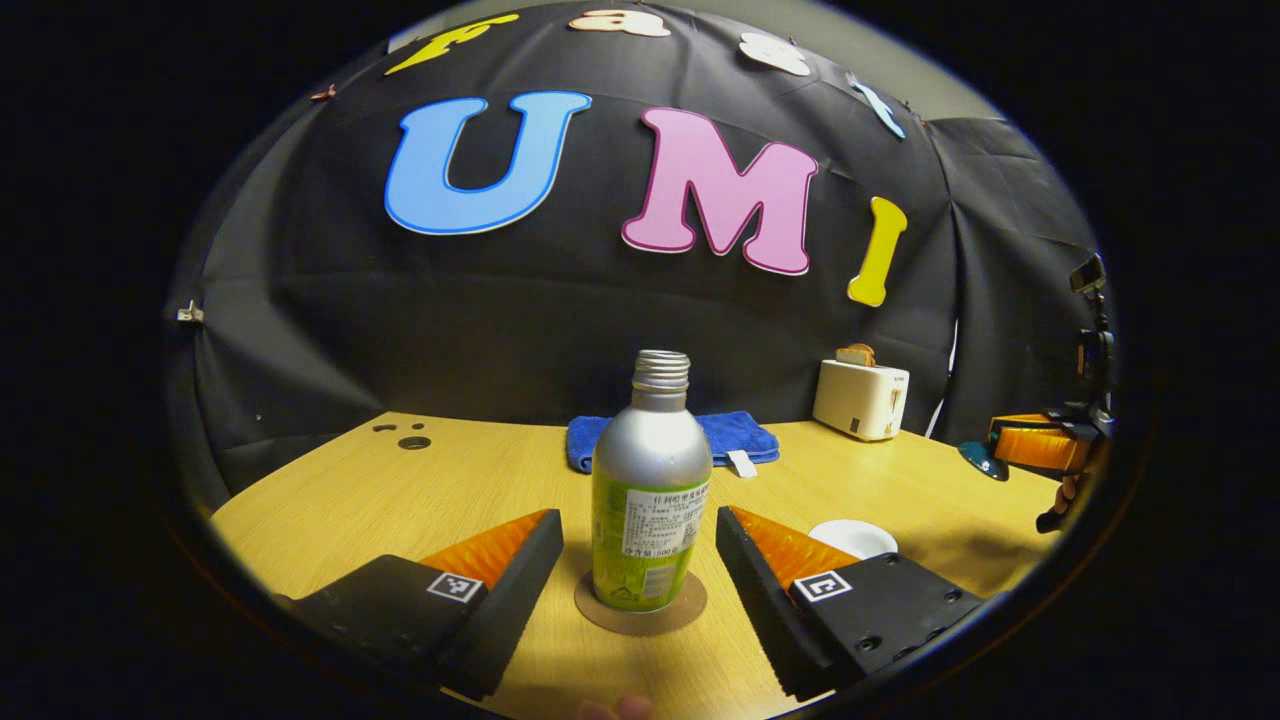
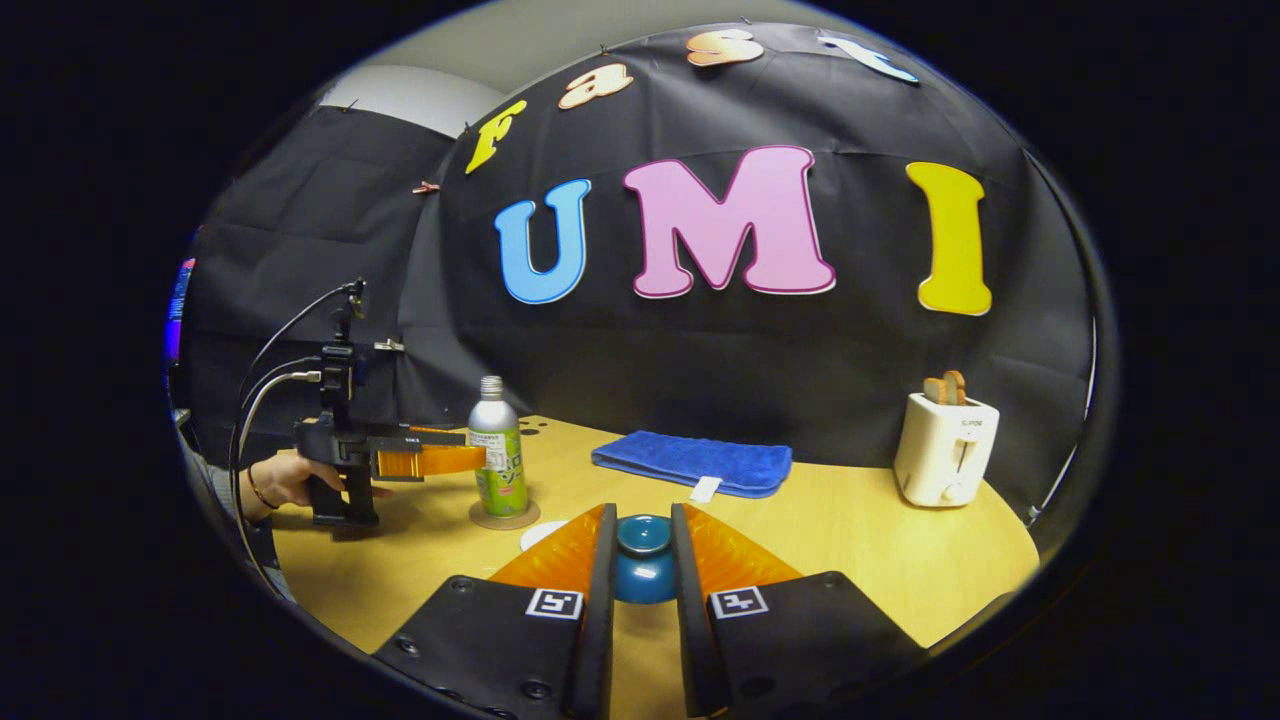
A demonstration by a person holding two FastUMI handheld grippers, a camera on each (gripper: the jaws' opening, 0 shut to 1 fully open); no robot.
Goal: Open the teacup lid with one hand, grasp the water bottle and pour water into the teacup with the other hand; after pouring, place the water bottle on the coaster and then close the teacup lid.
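Two grippers are at work over one wooden table [image 2: 850, 540]. One bottle [image 1: 650, 490], silver with a green label and no cap on its threaded neck, stands upright on one round brown coaster [image 1: 640, 610]. The left gripper [image 1: 640, 560] has its two fingers spread wide, one on each side of the bottle's lower half, with a gap between each finger and the bottle, so it holds nothing. In the right gripper view that same gripper [image 2: 440, 460] reaches toward the bottle from the side, held by a hand [image 2: 280, 480] with a bracelet at the wrist.

The right gripper [image 2: 643, 560] has its fingers drawn in close around one dark blue lid [image 2: 643, 555] with a round knob on top; both fingers press on its sides. In the left gripper view the lid [image 1: 985, 460] hangs above the table at the far right edge, beside the other gripper's fingers.

One white teacup [image 1: 855, 538] sits on the table just behind the left gripper's right-hand finger, partly hidden by it.

Further back lie one folded blue towel [image 2: 695, 462] with a white tag, and one white toaster [image 2: 943, 450] with toast sticking out of the top. The tabletop is pale wood with a few small holes [image 1: 412, 441] near its far left corner. Black cloth [image 2: 760, 370] walls the booth behind.
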